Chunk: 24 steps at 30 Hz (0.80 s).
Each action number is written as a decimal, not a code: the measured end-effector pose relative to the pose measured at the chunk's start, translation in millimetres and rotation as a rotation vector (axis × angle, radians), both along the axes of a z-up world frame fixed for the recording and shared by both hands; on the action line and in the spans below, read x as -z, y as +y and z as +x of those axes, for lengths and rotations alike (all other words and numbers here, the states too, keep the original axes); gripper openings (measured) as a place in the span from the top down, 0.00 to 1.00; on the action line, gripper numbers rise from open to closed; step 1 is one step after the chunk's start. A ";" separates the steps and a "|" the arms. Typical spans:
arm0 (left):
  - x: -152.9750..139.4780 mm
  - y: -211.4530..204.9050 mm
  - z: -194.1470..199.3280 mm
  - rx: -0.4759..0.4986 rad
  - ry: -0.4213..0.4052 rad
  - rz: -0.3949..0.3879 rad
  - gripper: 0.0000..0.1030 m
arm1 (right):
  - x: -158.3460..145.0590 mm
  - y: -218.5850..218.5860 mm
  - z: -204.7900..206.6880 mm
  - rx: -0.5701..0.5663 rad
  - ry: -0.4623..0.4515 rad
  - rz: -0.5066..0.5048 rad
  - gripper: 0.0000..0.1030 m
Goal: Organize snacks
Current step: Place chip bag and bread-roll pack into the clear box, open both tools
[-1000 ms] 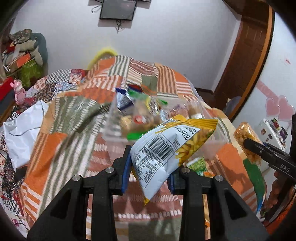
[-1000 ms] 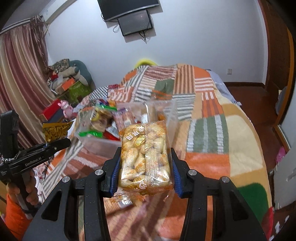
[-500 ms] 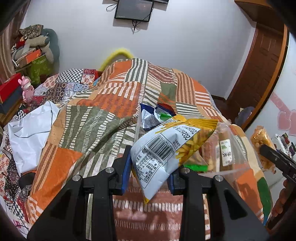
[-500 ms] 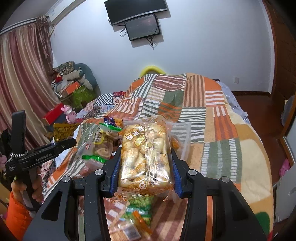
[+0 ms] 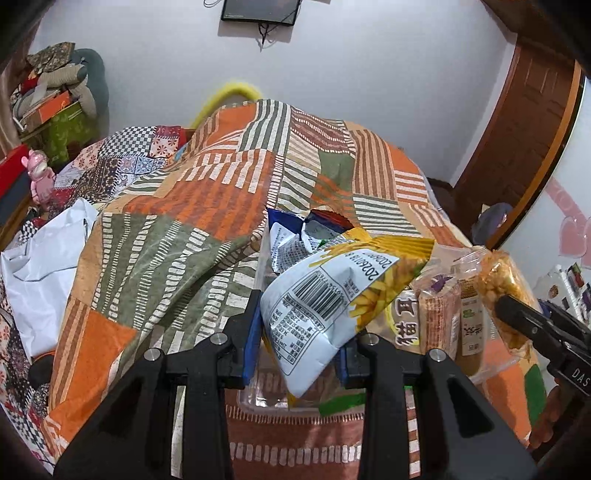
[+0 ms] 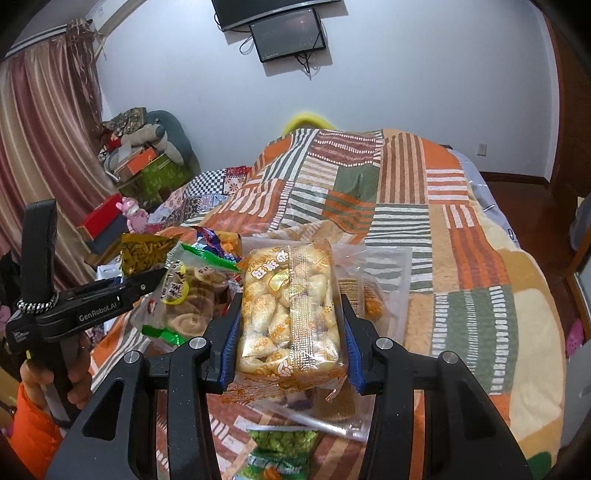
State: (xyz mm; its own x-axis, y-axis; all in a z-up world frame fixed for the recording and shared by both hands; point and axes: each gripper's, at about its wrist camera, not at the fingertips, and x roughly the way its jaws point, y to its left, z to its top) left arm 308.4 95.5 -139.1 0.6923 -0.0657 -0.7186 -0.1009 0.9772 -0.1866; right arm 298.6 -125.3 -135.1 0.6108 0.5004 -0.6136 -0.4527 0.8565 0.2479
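Tongs on the left pinching a fries packet, barcode side up, blue pads pressed into its lower end. Packet tilted, yellow top corner leaning right, hanging just over a clear plastic bin on the patchwork quilt. Crumpled blue-and-white wrapper poking up behind it, inside the bin. Purple-printed wafer pack standing upright beside the fries, brown-labelled pack right next to that.

Over to the right tongs, clamped on a clear bag of golden puffed snacks, pads squeezing both long sides, bag upright and lifted above the bin's contents. Green pea packet lying below, near the bottom edge. Swirl cookie pack with green ends sitting to the left, purple wrapper behind it. Thin clear sleeve of crackers just to the right of the puffed bag.

Same left tongs seen from the right camera, far left, held in a hand with an orange sleeve, yellow fries packet at the tip. Wall-mounted screen up on the white wall, pink toy figure by the red box.
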 end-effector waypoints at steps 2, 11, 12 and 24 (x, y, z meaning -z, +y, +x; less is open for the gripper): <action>1.3 -1.3 1.9 -0.002 0.005 0.012 0.67 | 2.8 2.3 1.9 0.000 0.010 -0.005 0.58; -0.6 2.6 -6.0 -0.009 0.008 0.019 0.43 | 6.2 9.2 0.9 -0.008 0.006 -0.047 0.58; -1.3 2.8 -7.1 -0.010 0.008 0.017 0.43 | 5.7 9.3 0.7 -0.008 0.006 -0.050 0.58; -23.6 -5.9 -48.1 0.001 -0.057 0.042 0.26 | -10.7 -8.6 -21.9 0.005 -0.012 -0.040 0.42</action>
State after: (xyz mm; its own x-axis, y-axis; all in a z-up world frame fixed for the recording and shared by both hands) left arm 260.4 89.6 -115.5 0.7321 -0.0372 -0.6802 -0.0904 0.9844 -0.1512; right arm 276.7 -134.0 -124.4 0.6209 0.4728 -0.6252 -0.4512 0.8678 0.2082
